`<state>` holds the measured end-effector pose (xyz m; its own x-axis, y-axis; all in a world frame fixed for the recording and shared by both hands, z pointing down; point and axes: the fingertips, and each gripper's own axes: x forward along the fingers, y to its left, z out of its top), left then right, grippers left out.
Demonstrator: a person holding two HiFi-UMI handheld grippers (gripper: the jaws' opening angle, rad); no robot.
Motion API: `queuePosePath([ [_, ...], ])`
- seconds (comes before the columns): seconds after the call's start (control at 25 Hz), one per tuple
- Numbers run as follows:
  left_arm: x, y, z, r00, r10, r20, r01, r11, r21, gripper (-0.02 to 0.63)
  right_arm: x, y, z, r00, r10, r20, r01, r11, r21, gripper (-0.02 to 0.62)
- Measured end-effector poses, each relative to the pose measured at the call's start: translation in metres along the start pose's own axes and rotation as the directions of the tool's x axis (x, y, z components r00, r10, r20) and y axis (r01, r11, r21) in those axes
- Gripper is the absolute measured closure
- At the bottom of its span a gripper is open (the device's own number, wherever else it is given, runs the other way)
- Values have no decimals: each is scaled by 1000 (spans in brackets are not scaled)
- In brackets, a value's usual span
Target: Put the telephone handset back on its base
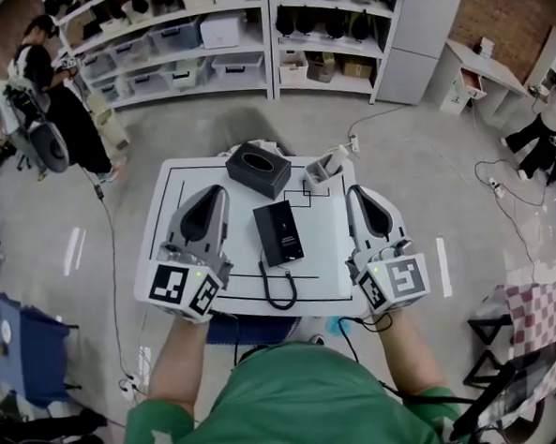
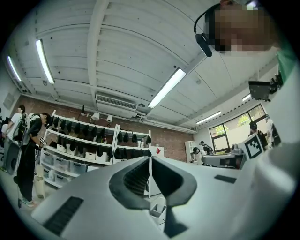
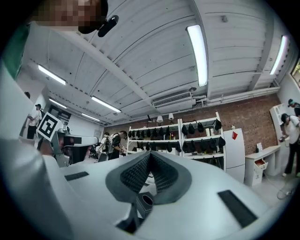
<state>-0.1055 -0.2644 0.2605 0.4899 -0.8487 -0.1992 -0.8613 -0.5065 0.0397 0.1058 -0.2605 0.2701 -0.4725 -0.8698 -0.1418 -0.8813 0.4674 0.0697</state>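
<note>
Seemingly done: handset down, both tools clear

Right now the black handset (image 1: 277,231) looks to lie flat on its base (image 1: 292,254) in the middle of the tabletop (image 1: 187,186), cord (image 1: 277,293) looping toward the near edge, though I can't separate the two clearly. My left hand-held gripper (image 1: 217,192) and right hand-held gripper (image 1: 356,194) are both clenched on nothing, above the side edges. Little remains, I judge.

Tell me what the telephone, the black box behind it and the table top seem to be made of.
Telephone: likely hard plastic, black with a dull sheen on its flat face. Black box: matte, sharp-edged with an oval slot on top; plastic or leatherette, unclear. Table top: smooth white board, probably laminate, with thin black lines.
</note>
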Motion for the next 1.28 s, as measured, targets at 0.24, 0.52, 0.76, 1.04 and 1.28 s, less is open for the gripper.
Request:
queuePosePath([
  [0.24, -3, 0, 7, 999, 31, 24, -32, 999, 31, 572, -4, 1, 8, 1000, -7, 13, 8, 998, -57, 574],
  [0.52, -8, -1, 8, 999, 33, 18, -34, 998, 48, 572, -10, -1, 12, 999, -23, 22, 24, 998, -55, 574],
  [0.76, -2, -2, 5, 999, 29, 13, -30, 998, 59, 572, -6, -3, 10, 999, -20, 25, 22, 998, -54, 574],
  [1.04, 4, -6, 0, 1000, 21, 6, -21, 997, 69, 572, -4, -4, 5, 1000, -17, 16, 18, 998, -56, 574],
  [1.28, 5, -5, 0, 1000, 28, 4, -29, 997, 75, 572, -3, -7, 5, 1000, -16, 21, 17, 999, -50, 574],
])
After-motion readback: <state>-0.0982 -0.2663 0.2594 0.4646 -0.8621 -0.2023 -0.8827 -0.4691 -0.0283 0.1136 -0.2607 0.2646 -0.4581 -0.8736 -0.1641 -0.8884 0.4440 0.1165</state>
